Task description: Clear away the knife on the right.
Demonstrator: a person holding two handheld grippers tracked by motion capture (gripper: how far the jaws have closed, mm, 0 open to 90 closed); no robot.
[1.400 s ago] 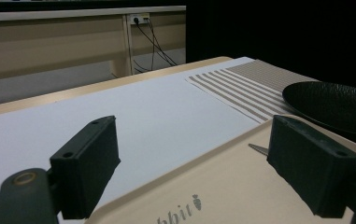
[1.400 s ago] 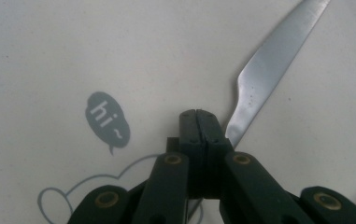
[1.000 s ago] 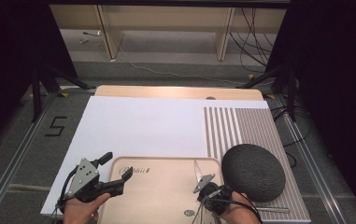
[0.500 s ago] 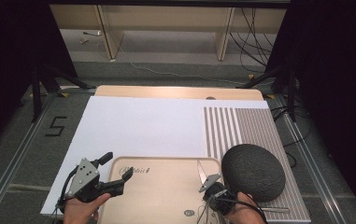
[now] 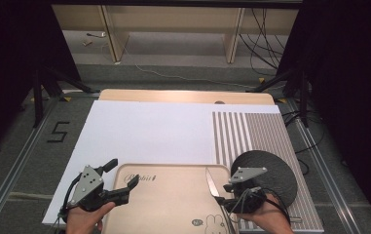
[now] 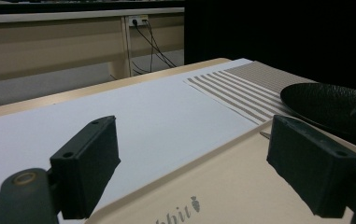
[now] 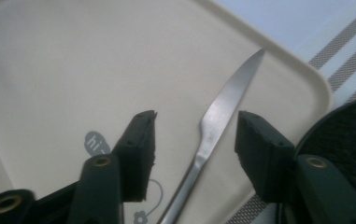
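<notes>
R hand-held gripper [image 7: 194,140], jaws just opened, straddles w/o contact the knife [image 7: 213,121] lying flat on tray [image 7: 49,60] beside plate [image 5: 266,168]; L hand-held gripper [image 6: 203,158] spread, idle.

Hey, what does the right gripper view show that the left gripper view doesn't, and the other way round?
Right gripper view: the knife along blade and handle, plus a "hi" print. Left gripper view: carrot lettering and a wall socket with cables. Both: the beige tray, the striped mat, the black plate.
</notes>
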